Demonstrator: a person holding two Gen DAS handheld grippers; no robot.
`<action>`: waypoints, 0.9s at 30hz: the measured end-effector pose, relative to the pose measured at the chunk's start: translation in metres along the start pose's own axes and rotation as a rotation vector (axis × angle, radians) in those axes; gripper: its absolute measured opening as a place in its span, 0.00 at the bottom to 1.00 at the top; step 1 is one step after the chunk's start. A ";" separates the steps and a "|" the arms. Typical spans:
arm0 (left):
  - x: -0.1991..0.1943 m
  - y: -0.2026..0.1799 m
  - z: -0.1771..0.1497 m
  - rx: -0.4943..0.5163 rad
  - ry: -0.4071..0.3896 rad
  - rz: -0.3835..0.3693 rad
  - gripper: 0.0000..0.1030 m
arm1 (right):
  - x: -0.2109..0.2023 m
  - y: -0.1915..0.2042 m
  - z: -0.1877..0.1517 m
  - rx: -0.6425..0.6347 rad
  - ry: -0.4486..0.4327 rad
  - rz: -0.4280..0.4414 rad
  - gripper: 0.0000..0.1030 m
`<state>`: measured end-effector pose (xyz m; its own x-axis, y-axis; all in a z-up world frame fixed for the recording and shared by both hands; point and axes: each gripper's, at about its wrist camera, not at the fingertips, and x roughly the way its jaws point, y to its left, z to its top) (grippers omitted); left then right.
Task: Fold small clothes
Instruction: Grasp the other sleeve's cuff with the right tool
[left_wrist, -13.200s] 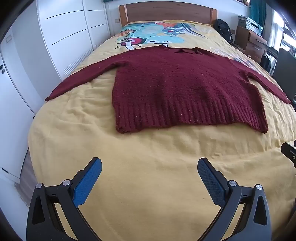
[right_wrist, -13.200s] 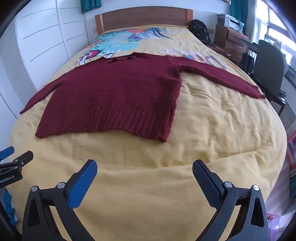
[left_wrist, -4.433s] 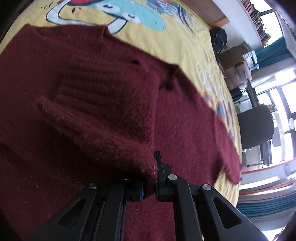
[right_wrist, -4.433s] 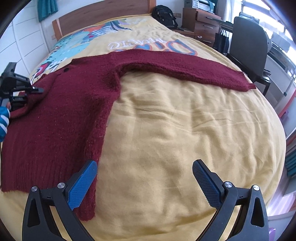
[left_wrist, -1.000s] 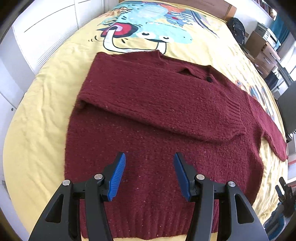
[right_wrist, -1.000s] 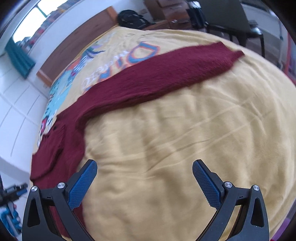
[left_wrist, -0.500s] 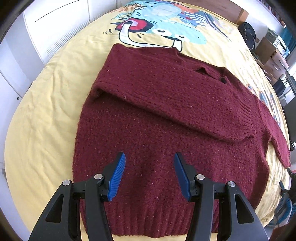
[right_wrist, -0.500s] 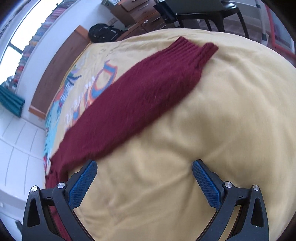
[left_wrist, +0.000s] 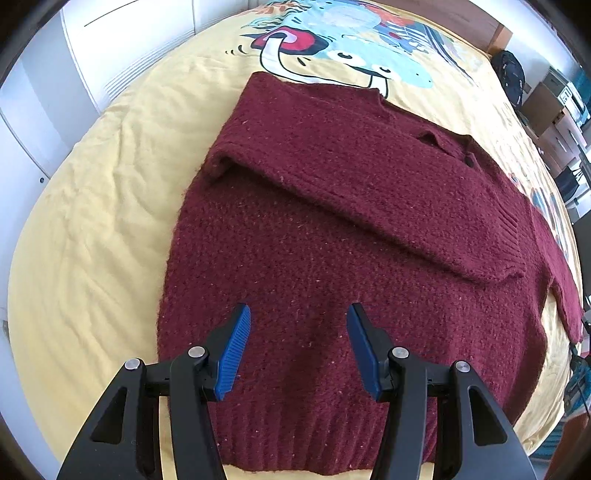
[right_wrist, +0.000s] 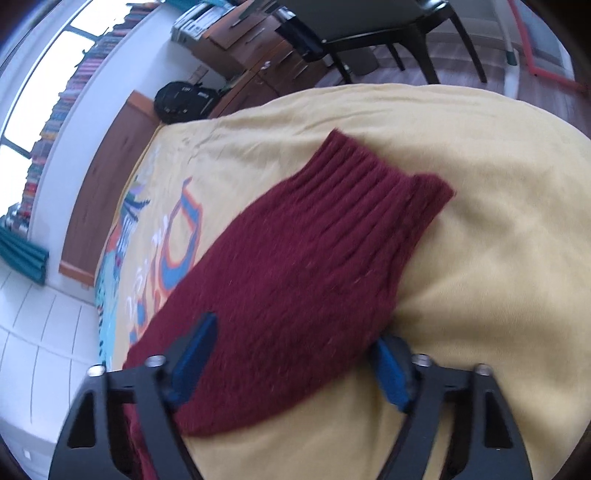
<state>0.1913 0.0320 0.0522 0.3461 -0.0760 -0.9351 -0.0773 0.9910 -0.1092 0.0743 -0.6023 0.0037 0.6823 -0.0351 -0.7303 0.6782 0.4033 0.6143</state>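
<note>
A dark red knitted sweater (left_wrist: 332, 258) lies flat on the yellow bedspread (left_wrist: 92, 240). Its left sleeve (left_wrist: 369, 192) is folded across the chest. Its right sleeve (left_wrist: 557, 266) stretches out to the right. My left gripper (left_wrist: 298, 347) is open and empty, above the sweater's lower body. In the right wrist view the right sleeve (right_wrist: 295, 273) with its ribbed cuff (right_wrist: 384, 184) lies between the fingers of my right gripper (right_wrist: 291, 350). The jaws stand apart around the sleeve, one on each side.
A white wardrobe (left_wrist: 110, 55) stands left of the bed. The wooden headboard (right_wrist: 107, 173), a black backpack (right_wrist: 184, 99), wooden drawers (right_wrist: 251, 48) and a black chair (right_wrist: 369, 29) stand beyond the bed's right side. The bed's edge is near the cuff.
My right gripper has moved in onto the right sleeve, and its jaws have narrowed around it. My left gripper has drifted a little over the sweater and stays open.
</note>
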 end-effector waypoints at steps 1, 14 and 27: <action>0.000 0.001 0.000 -0.002 0.001 0.000 0.47 | 0.002 -0.002 0.004 0.010 0.000 -0.009 0.59; 0.002 0.028 -0.006 -0.056 0.005 -0.023 0.47 | 0.012 0.033 0.030 -0.106 0.037 -0.063 0.14; -0.004 0.067 -0.010 -0.108 -0.004 -0.038 0.47 | 0.022 0.137 -0.003 -0.276 0.148 -0.029 0.13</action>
<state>0.1750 0.0975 0.0453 0.3539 -0.1125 -0.9285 -0.1644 0.9698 -0.1801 0.1815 -0.5449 0.0704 0.6029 0.0751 -0.7943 0.5830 0.6381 0.5029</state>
